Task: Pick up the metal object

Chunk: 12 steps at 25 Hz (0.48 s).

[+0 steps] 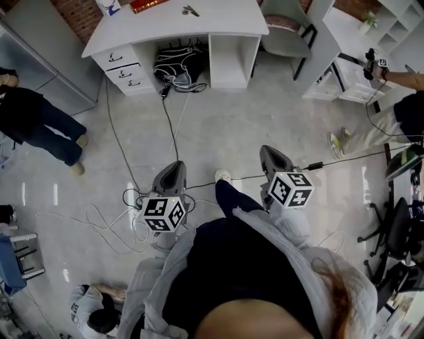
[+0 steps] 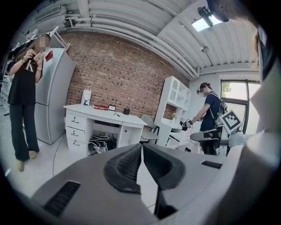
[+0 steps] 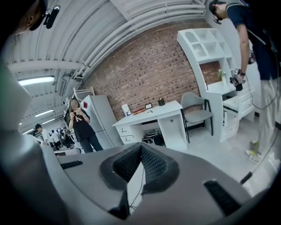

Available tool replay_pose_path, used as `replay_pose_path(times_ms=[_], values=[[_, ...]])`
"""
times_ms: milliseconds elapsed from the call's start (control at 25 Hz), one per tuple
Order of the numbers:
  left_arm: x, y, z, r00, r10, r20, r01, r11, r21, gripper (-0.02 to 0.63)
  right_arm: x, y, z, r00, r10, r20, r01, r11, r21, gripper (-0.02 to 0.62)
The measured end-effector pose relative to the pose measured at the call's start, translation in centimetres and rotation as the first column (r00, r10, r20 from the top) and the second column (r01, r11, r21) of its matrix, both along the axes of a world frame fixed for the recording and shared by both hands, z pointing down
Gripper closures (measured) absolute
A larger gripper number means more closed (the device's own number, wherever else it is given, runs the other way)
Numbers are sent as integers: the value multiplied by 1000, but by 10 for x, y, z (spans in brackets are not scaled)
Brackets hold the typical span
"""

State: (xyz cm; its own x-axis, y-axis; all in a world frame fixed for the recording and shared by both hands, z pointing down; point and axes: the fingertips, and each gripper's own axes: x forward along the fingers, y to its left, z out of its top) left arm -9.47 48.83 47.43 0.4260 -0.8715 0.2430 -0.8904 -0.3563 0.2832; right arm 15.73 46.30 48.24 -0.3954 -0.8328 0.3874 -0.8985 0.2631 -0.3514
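Both claws are kept closed, nothing gripped: left gripper [image 1: 173,169], right gripper [image 1: 270,153]. The metal object [image 1: 190,10] is seen top centre on one white desk [image 1: 225,26]. Open floor [image 1: 232,126] is left between, crossed by cables [image 1: 172,126].

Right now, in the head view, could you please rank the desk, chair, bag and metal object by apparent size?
1. desk, by far the largest.
2. chair and bag: they look about alike, so I will not rank them.
3. metal object, tiny on the desk.
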Motion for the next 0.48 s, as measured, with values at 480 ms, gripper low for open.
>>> replay_pose_path(times_ms=[480], values=[[5,-144,-15,998,-55,19,55,998,7,575,4,-153,-4,998,-49,25,49,999,-10,588]])
